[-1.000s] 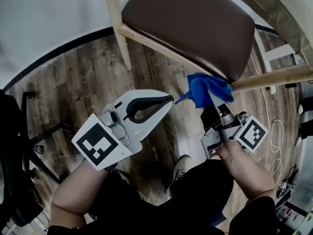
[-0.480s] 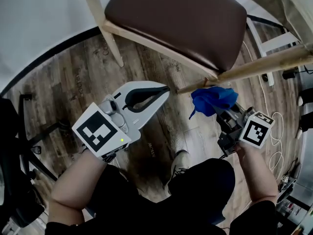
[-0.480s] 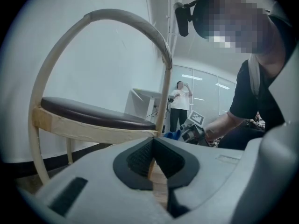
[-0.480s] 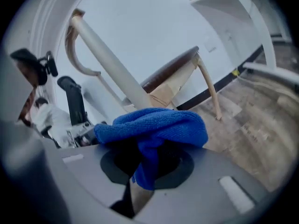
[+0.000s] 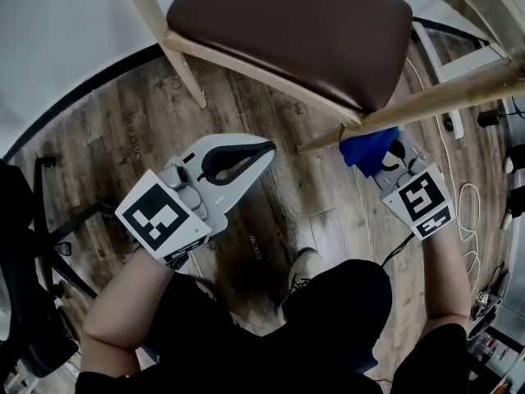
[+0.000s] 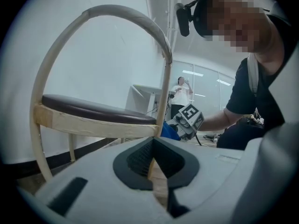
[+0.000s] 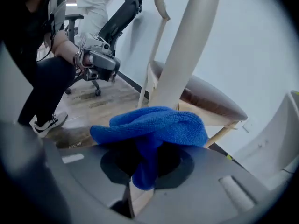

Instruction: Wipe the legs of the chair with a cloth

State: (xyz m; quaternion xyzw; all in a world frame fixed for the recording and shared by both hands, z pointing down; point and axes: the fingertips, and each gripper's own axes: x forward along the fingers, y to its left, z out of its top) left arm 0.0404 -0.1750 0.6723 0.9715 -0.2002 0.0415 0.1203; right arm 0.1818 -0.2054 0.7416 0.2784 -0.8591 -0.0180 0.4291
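Blue terry cloth, pinched in the right tool, seemingly touches the round pale-wood chair leg; left tool closed.

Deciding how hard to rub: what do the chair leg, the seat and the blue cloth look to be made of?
Chair leg: pale wood by its look, light tan, rounded, smooth and matt rather than glossy.
Seat: dark brown padded cover with a faint sheen, leather or imitation; I cannot tell which.
Cloth: blue, probably microfibre towelling, judging by its fuzzy, fine pile and soft folds.
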